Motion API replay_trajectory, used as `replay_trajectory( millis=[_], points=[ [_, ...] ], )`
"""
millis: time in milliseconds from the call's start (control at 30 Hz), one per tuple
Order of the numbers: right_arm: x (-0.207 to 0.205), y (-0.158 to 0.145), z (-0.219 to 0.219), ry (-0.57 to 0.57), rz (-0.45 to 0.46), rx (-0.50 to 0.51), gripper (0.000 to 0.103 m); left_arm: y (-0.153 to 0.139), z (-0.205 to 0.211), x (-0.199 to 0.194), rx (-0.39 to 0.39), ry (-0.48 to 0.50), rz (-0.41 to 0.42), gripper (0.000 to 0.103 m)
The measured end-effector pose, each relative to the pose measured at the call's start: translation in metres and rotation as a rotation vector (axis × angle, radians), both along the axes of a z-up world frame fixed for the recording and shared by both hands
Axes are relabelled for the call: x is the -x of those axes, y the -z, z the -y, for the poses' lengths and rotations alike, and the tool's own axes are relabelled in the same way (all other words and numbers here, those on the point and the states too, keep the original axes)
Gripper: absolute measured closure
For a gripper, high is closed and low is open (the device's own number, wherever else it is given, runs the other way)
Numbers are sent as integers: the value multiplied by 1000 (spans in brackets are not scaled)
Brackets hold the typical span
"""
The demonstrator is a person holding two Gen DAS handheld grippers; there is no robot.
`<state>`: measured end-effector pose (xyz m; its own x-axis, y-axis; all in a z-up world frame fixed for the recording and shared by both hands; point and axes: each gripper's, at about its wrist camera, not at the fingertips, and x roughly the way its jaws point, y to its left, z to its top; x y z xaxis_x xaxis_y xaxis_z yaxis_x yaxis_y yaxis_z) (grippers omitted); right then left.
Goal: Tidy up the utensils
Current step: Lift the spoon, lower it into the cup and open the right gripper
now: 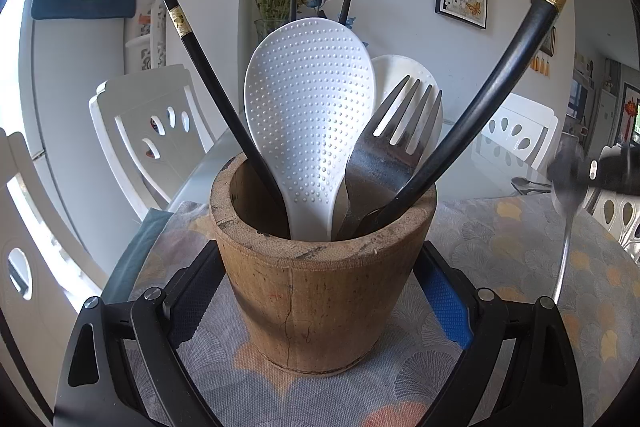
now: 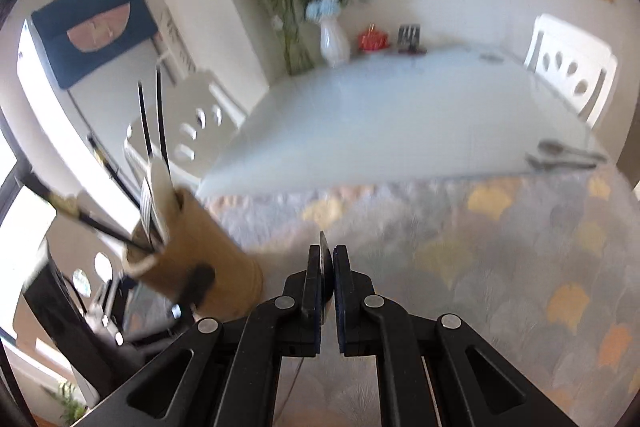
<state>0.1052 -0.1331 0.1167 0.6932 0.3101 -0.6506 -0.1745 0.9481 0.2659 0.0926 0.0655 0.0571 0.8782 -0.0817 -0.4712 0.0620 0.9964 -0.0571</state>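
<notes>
Pinching a thin metal utensil (image 2: 324,259), the right gripper (image 2: 327,267) jaws sit nearly shut; left gripper (image 1: 320,291) jaws clasp the wooden holder (image 1: 320,287).

Wooden cup (image 1: 320,291) stands upright on the patterned cloth (image 1: 520,259), clamped between the left gripper (image 1: 320,311) fingers, one pad against each side. Inside the cup: dimpled white rice paddle (image 1: 308,123) at centre, a second white paddle (image 1: 404,75) behind it, fork (image 1: 384,155) tines up, black chopsticks (image 1: 224,99) leaning out left and right. White chairs (image 1: 152,131) behind the cup. Blurred utensil (image 1: 568,187) at far right.
</notes>
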Motion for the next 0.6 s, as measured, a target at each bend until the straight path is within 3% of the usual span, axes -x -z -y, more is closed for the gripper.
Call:
replay_trajectory(
  millis=[233, 600],
  points=[
    [-3, -47, 2, 48, 125, 1, 98, 0, 0, 0, 0, 0, 0, 9],
    [-1, -129, -24, 17, 350, 72, 98, 0, 0, 0, 0, 0, 0, 9]
  ],
)
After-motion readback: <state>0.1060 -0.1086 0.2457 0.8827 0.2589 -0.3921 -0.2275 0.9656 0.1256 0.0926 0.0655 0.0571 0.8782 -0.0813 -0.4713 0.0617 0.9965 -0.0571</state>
